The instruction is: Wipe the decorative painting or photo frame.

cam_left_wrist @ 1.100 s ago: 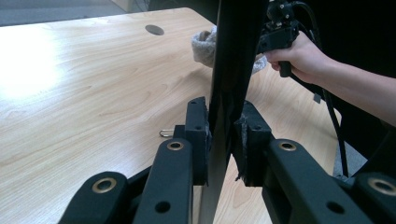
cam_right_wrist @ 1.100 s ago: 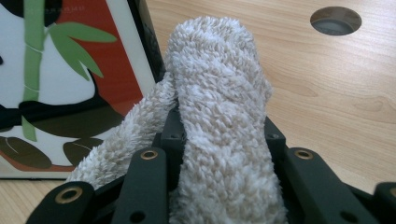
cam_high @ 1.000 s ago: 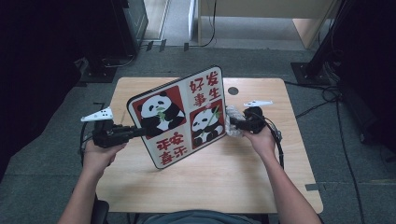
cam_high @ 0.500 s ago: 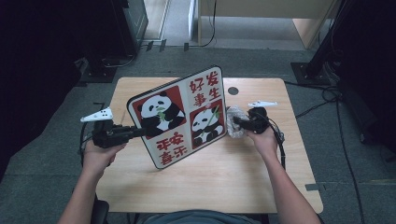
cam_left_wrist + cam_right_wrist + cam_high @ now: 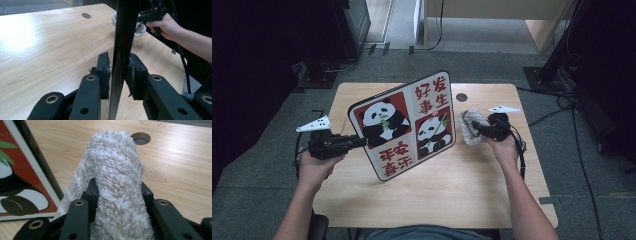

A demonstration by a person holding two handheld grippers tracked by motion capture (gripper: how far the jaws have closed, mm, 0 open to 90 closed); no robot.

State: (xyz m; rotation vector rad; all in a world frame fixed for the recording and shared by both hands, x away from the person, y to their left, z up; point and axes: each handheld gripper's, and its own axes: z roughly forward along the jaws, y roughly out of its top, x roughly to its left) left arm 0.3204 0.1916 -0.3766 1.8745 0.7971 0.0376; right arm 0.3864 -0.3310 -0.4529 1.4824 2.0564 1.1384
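Standing at the left of the bench [image 5: 492, 200], the left claw [image 5: 357, 142] straddles the left edge of the panda board [image 5: 404, 131], which is propped upright and tilted near the bench's middle; its jaws have just been opening, and the left gripper view shows a thin gap beside each pad [image 5: 103, 72], so the board is released. Just right of the board, the right claw [image 5: 473, 128] is clenched on a folded white towel [image 5: 117, 177].
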